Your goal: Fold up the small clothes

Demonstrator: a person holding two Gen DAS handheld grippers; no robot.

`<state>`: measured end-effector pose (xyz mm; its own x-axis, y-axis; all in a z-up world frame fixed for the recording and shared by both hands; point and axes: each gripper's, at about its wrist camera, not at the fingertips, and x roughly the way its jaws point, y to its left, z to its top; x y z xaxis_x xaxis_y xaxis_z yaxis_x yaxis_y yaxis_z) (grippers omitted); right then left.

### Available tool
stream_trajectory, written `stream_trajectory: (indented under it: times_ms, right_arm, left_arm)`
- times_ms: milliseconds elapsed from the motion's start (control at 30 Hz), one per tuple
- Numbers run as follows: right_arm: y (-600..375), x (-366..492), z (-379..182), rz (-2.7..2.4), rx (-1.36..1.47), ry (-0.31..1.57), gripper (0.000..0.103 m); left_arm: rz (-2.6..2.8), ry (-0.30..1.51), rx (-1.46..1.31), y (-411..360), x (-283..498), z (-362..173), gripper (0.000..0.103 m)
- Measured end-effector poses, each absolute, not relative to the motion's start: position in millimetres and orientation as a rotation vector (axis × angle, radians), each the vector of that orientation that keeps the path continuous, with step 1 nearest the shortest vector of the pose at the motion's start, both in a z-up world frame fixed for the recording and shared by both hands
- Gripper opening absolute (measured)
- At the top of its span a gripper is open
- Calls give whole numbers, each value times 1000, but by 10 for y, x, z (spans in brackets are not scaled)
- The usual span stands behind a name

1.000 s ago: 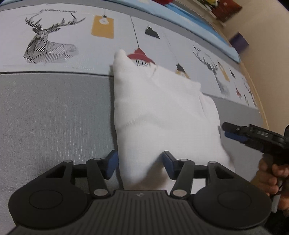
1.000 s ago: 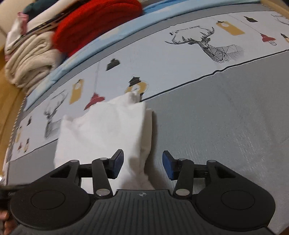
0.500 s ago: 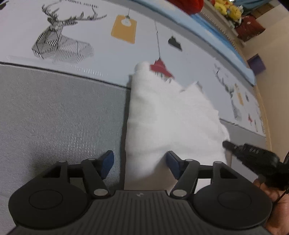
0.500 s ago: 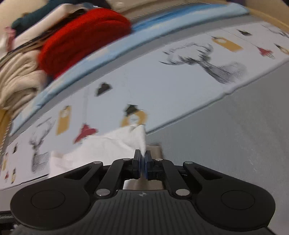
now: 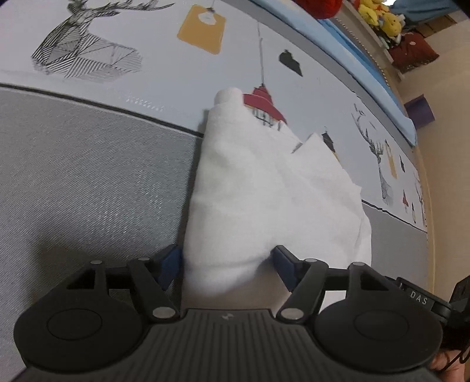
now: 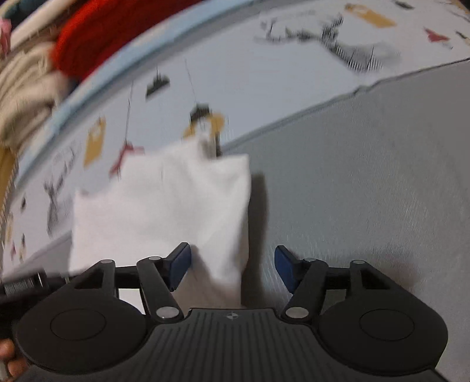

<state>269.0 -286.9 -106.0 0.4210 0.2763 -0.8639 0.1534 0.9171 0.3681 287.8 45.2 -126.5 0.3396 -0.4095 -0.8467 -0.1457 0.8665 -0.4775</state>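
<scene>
A small white garment [image 5: 264, 191] lies folded on the mat, partly on the grey panel and partly on the printed strip. My left gripper [image 5: 227, 261] is low over its near end. The jaws stand wide with the cloth's end lying between the blue pads [image 5: 169, 264], which do not squeeze it. In the right wrist view the same garment [image 6: 164, 205] is motion-blurred. My right gripper [image 6: 232, 264] has its jaws opening, astride the garment's near right corner without pinching it. Part of the right gripper's body [image 5: 420, 299] shows at the lower right of the left wrist view.
The mat [image 5: 88, 191] has a grey panel and a pale strip printed with deer and lamps. Beyond its far edge lie a red knit [image 6: 117, 35] and stacked beige clothes [image 6: 23, 97]. A purple box [image 5: 418, 113] and plush toys [image 5: 379, 17] sit at the far right.
The right gripper closed on the garment's edge half a second ago and now stands wide apart. The left gripper widened slightly and came down nearer the cloth. The garment's right side looks more rumpled.
</scene>
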Motion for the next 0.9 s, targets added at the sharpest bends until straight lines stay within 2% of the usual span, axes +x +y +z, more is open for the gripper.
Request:
stream_trajectory:
  times_ms: [100, 133, 167, 200, 233, 300, 500, 600, 667, 733, 800, 900]
  right_arm:
    - [-2850, 2715, -1085, 77, 451, 1148, 68]
    - [-2839, 2723, -1088, 81, 461, 1149, 66]
    - [-2818, 2731, -1083, 89, 462, 1144, 61]
    - [-2778, 2715, -1077, 109, 464, 1135, 45]
    - [-2726, 2698, -1043, 123, 459, 1120, 36]
    - [-2656, 2708, -997, 137, 432, 1082, 27]
    - [-2471, 2805, -863, 197, 455, 940, 24]
    - [-2373, 2854, -759, 225, 453, 846, 23]
    - [-2287, 2882, -663, 233, 406, 764, 25]
    - [-2230, 2941, -643, 183, 365, 719, 38]
    - [-2275, 2967, -665, 96, 346, 725, 45]
    - [-2375, 2979, -679, 46, 351, 759, 45]
  left_arm:
    - [-191, 1208, -480, 384, 2870, -1243, 60]
    - [-196, 1201, -475, 374, 2870, -1229, 51]
    - [-205, 1190, -475, 370, 2871, -1206, 40]
    - [-212, 1177, -472, 366, 2873, -1175, 37]
    - [-216, 1157, -456, 362, 2868, -1127, 33]
    - [-206, 1097, -388, 329, 2859, -1003, 32]
    - [-143, 953, -338, 423, 2910, -731, 32]
    - [-72, 786, -237, 406, 2878, -466, 45]
    - [-71, 715, -231, 475, 2839, -345, 61]
    - [-93, 773, -268, 533, 2861, -394, 62]
    - [-98, 893, -280, 565, 2906, -546, 62]
    - [-61, 1016, -296, 643, 2913, -728, 62]
